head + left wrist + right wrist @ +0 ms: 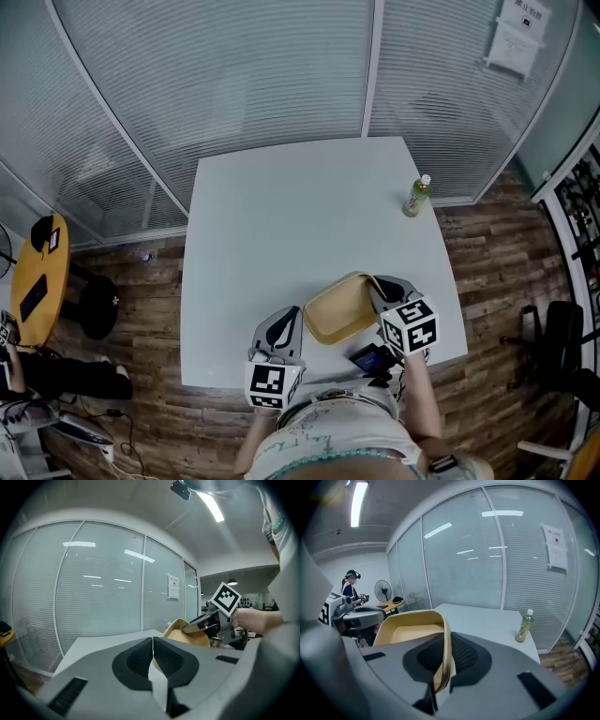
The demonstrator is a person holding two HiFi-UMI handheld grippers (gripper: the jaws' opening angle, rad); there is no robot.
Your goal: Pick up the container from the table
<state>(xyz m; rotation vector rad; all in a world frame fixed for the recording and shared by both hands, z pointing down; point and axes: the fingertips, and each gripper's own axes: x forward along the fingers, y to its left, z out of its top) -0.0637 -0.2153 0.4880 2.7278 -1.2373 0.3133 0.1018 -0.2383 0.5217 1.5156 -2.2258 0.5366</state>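
Head view reference:
- Green bottle [417, 196], white cap, upright, at 2 o'clock.
- Glass partition [281, 75] with closed blinds, from 10 through 1 o'clock.
- Paper notice [517, 36] fixed to the partition, at 1 o'clock.
- Round yellow side table [42, 278] at 9 o'clock, carrying dark flat items.
- Wood floor [497, 272] at 3 o'clock.

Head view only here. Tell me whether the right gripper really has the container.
Observer: Yes. The right gripper view shows the right gripper shut on the container, pinching its wall with one pad inside and one outside.
Operator: Now report the left gripper.
Observer: The left gripper view shows the left gripper with its jaws together and nothing between them.
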